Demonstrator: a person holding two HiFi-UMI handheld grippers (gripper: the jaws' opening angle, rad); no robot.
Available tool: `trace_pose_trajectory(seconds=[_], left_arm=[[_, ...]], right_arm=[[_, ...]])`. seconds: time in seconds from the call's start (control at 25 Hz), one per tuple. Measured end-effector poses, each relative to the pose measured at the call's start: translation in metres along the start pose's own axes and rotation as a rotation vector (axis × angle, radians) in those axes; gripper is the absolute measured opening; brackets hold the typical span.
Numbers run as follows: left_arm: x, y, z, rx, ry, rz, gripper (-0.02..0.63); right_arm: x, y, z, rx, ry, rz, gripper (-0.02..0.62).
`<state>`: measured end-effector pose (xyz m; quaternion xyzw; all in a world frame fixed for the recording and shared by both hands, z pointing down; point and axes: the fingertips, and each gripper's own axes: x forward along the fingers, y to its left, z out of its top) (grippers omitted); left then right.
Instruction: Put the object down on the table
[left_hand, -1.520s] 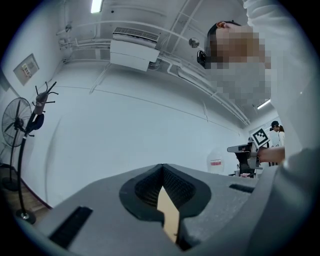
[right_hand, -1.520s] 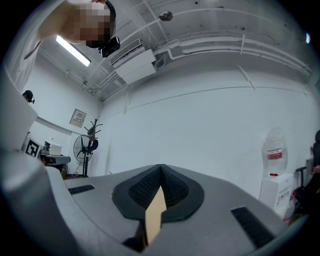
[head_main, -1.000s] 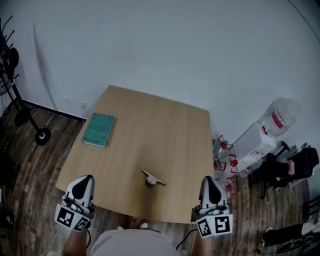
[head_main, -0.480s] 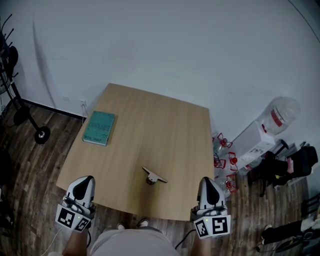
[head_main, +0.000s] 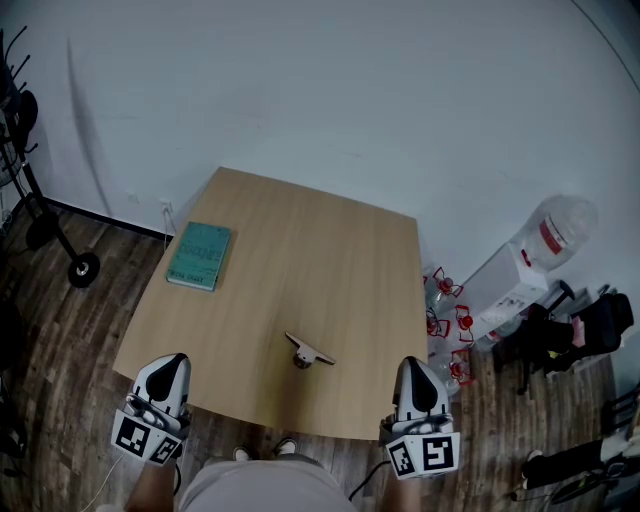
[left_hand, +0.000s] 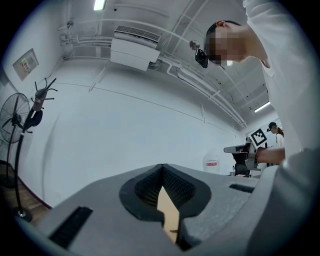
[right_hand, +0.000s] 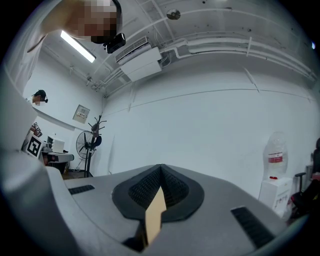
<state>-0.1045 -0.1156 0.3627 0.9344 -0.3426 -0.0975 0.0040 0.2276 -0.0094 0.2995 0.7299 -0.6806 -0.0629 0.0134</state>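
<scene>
As seen from the head view, small object (head_main: 307, 352): a pale flat bar across a round grey base. Lies on the table (head_main: 330, 250) close to the near edge, roughly midway between the two grippers and touching neither. Sits well apart from the teal book (head_main: 198, 257), which lies flat near the table's left edge.

Left gripper (head_main: 171, 358): at the table's near left corner, tip pointing away from the person, marker cube (head_main: 143, 437) at the rear. Jaws pressed together with nothing held; ribbed pads (left_hand: 147, 189) meeting at the tip in the left gripper view, only a thin tan sliver showing lower down.

Right gripper (head_main: 414, 362): at the near right corner, likewise pointing forward. Jaws closed and empty; pads (right_hand: 175, 187) joined at the tip in the right gripper view.

Surroundings: dark plank floor (head_main: 60, 340); white wall (head_main: 350, 100) behind the table; large water bottle (head_main: 560, 232) above a white box (head_main: 505, 290) to the right; red-and-clear items (head_main: 450, 310) on the floor beside the table's right edge; black wheeled stand (head_main: 60, 240) at far left.
</scene>
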Motion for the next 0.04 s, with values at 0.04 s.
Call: trace_pose_trajectory(seconds=[0.04], left_arm=[[-0.0011,0.0003,0.0001,-0.001,0.0,0.001,0.006]], right_arm=[[-0.0007,0.0009,0.0004,-0.001,0.0,0.0,-0.003]])
